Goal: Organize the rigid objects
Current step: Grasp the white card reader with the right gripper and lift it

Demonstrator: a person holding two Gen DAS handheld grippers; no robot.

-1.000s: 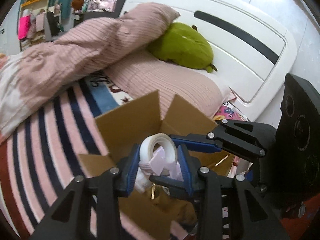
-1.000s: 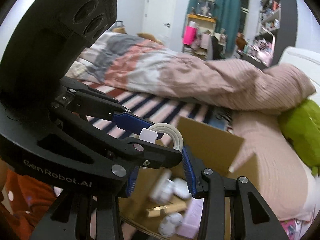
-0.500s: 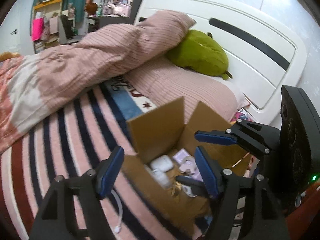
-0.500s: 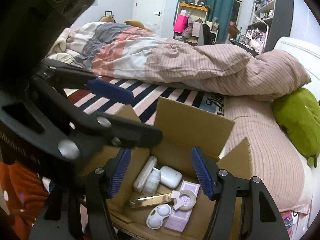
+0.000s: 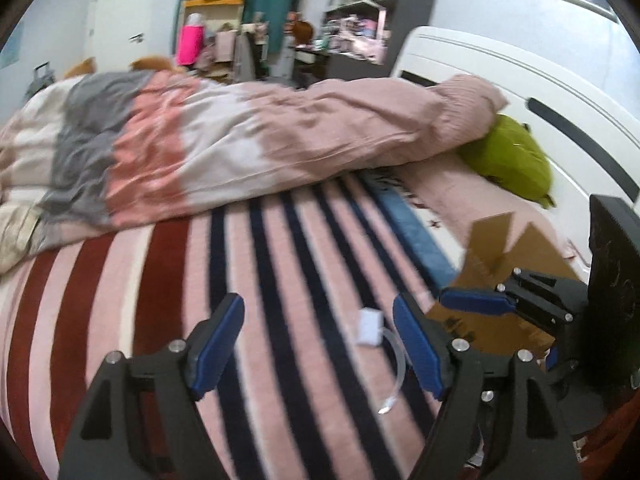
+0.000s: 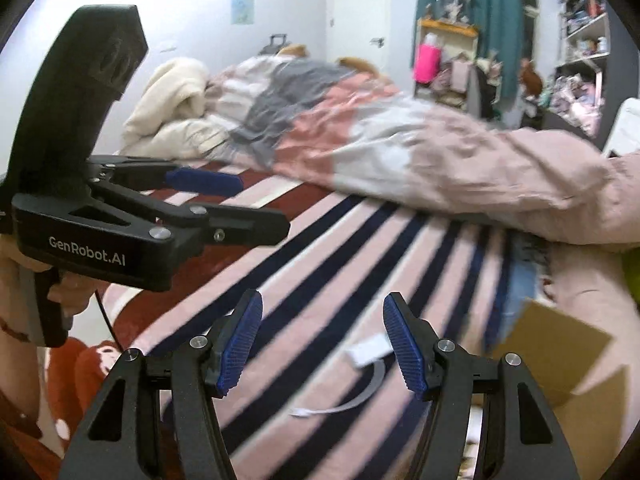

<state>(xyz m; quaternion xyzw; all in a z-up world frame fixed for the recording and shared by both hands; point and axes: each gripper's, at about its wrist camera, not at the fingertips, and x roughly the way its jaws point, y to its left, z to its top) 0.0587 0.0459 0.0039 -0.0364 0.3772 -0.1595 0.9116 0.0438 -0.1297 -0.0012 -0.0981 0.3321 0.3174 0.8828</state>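
A small white charger block [image 5: 369, 326] with a short white cable [image 5: 394, 384] lies on the striped bedspread [image 5: 280, 280]. It also shows in the right wrist view [image 6: 368, 354]. My left gripper [image 5: 316, 346] is open and empty, just short of the charger. My right gripper [image 6: 322, 342] is open and empty, above the spread with the charger a little to its right. An open cardboard box [image 5: 500, 264] stands at the right; its contents are hidden. It shows in the right wrist view [image 6: 560, 364] too.
A rumpled pink, grey and white duvet [image 5: 240, 148] lies across the far side of the bed. A green plush [image 5: 512, 160] rests by the white headboard [image 5: 520, 80]. Cluttered shelves and a desk stand beyond the bed.
The left gripper let a tape roll go into the box and opened. Both grippers then swung left, away from the box and out over the striped spread toward the charger.
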